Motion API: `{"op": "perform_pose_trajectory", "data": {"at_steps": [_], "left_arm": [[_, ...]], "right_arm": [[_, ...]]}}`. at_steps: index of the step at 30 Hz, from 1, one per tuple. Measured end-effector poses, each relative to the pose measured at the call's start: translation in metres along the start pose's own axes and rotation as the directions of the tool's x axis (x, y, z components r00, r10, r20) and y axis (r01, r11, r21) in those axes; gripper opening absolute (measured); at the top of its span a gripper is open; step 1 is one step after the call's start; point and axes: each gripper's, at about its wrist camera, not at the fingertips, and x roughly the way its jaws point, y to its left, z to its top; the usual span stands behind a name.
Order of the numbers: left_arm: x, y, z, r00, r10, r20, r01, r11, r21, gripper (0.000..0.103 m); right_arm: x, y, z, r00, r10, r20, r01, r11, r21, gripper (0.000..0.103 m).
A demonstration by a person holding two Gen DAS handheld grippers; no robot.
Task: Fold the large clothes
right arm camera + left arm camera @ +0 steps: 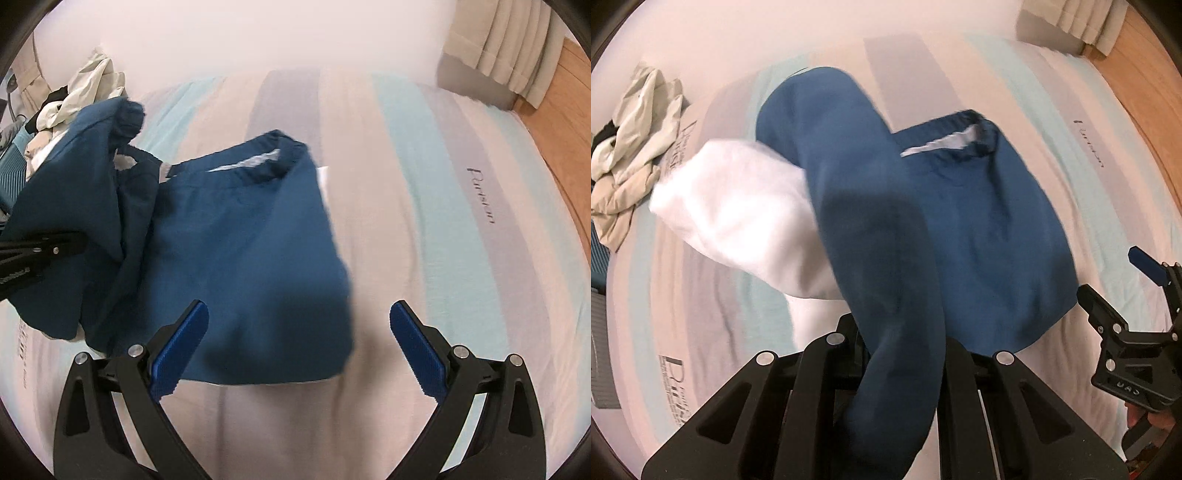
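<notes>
Blue trousers (990, 229) lie partly on the striped bed sheet (701, 295), waistband at the far end. My left gripper (901, 354) is shut on one blue trouser leg (879, 258) and holds it lifted over the rest; a white lining or garment (738, 214) shows under it. In the right wrist view the trousers (251, 258) lie ahead. My right gripper (299, 332) is open and empty above their near edge, with blue pads (177, 354). The left gripper (40, 251) shows at the left, gripping lifted blue cloth. The right gripper (1123, 295) shows at the right.
A pile of beige clothes (631, 147) lies at the far left of the bed; it also shows in the right wrist view (92, 85). Curtains (509, 48) and a wooden floor (565, 129) are at the far right.
</notes>
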Motion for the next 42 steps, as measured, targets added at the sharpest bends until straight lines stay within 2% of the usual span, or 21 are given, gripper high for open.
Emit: {"op": "perform_pose_trajectory", "data": {"at_steps": [5,17,22,29,35,42], "left_arm": [[0.006,-0.036,0.000,0.999,0.040,0.028,-0.040,0.999,-0.008,0.007],[0.051,-0.121,0.009,0.995,0.093,-0.020,-0.093,0.995,-0.020,0.006],[0.064,-0.152,0.011,0.994,0.112,-0.017,-0.112,0.994,0.008,0.006],[0.083,-0.191,0.015,0.990,0.136,-0.025,-0.135,0.991,0.018,0.005],[0.099,-0.221,0.020,0.989,0.150,-0.013,-0.150,0.989,0.010,0.005],[0.117,-0.239,0.020,0.982,0.189,-0.020,-0.188,0.982,0.027,0.005]], "right_arm": [[0.002,-0.040,-0.009,1.000,0.001,-0.010,-0.001,1.000,0.010,0.095],[0.013,-0.116,-0.027,0.999,-0.010,-0.036,0.012,0.999,0.040,0.095],[0.019,-0.137,-0.033,0.999,0.007,-0.037,-0.006,0.999,0.041,0.095],[0.024,-0.156,-0.041,0.999,-0.031,-0.015,0.031,0.999,-0.011,0.095],[0.030,-0.184,-0.048,0.998,-0.053,-0.022,0.054,0.998,0.041,0.095],[0.040,-0.204,-0.062,0.996,-0.078,-0.034,0.080,0.994,0.080,0.095]]}}
